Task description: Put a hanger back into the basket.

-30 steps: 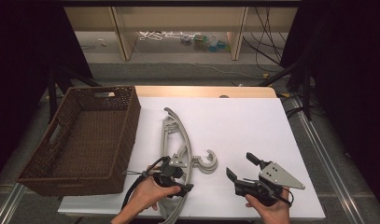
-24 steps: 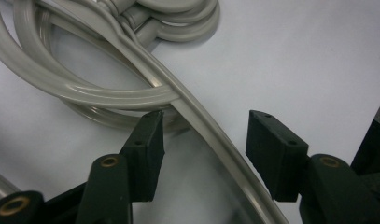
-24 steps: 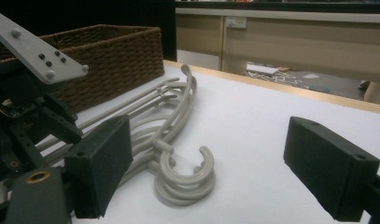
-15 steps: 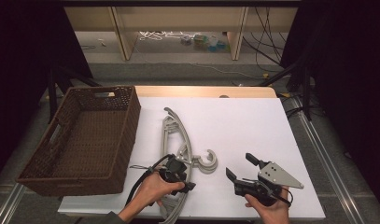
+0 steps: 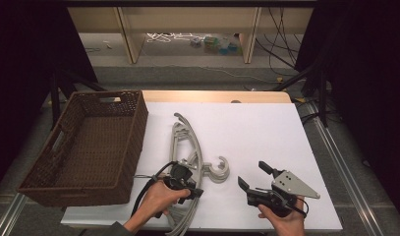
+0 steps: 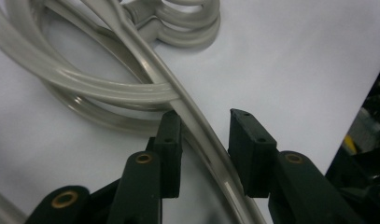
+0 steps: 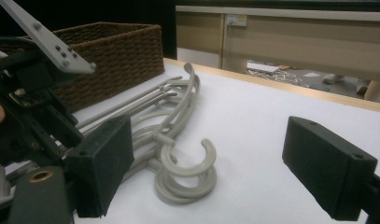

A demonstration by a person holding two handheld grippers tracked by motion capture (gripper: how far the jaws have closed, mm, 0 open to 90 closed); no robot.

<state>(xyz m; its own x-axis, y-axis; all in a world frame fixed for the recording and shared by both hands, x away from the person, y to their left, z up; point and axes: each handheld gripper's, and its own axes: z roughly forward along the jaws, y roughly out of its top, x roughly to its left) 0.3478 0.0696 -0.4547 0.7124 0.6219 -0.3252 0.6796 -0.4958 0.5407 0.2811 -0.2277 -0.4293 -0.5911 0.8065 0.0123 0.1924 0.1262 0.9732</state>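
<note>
You are closing the left gripper [image 5: 187, 189] over the near arm of the top hanger in the stack of grey plastic hangers [image 5: 190, 147], which is lying on the white table [image 5: 266, 128] just beside the wicker basket [image 5: 89, 147], hooks pointing toward the right gripper [image 5: 256, 179]. In the left gripper view the jaws have just been closing and are standing either side of one hanger arm [image 6: 197, 126]; one pad appears to be touching it while a small gap is remaining at the other, so no clamp is made yet. You are holding the right gripper idle near the table's front edge, its fingers [image 7: 103, 158] spread wide on nothing. The hangers are looking light, stiff and glossy, hence likely slippery and liable to drag their nested neighbours along. Judging from this, you are taking hold sensibly on a single slim arm away from the hooks [image 7: 187, 172], though a grip nearer the neck would be balancing better.
</note>
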